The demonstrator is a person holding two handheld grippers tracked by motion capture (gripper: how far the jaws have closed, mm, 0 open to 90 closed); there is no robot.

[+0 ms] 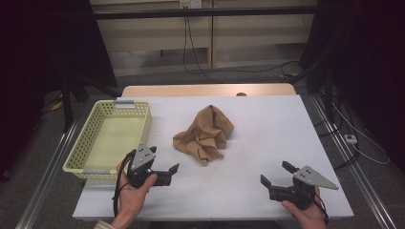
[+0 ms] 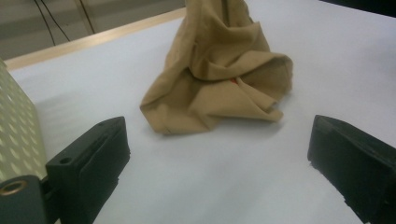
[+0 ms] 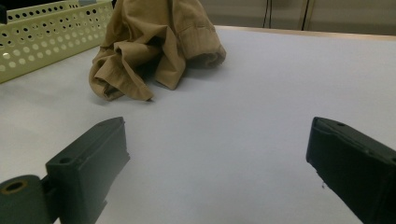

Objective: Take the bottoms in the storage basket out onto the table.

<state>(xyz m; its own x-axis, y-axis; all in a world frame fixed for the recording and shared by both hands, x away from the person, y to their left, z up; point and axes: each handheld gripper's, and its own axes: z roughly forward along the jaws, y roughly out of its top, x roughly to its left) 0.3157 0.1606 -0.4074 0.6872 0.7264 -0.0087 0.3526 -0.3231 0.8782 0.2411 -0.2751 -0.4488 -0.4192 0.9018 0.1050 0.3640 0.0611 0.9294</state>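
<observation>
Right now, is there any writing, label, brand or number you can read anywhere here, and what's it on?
None can be read.
The tan cloth shows a small red spot in the left gripper view, too small to tell whether it is a tag.
The yellow basket, the white table top and both grippers, left and right, carry no visible print.
</observation>
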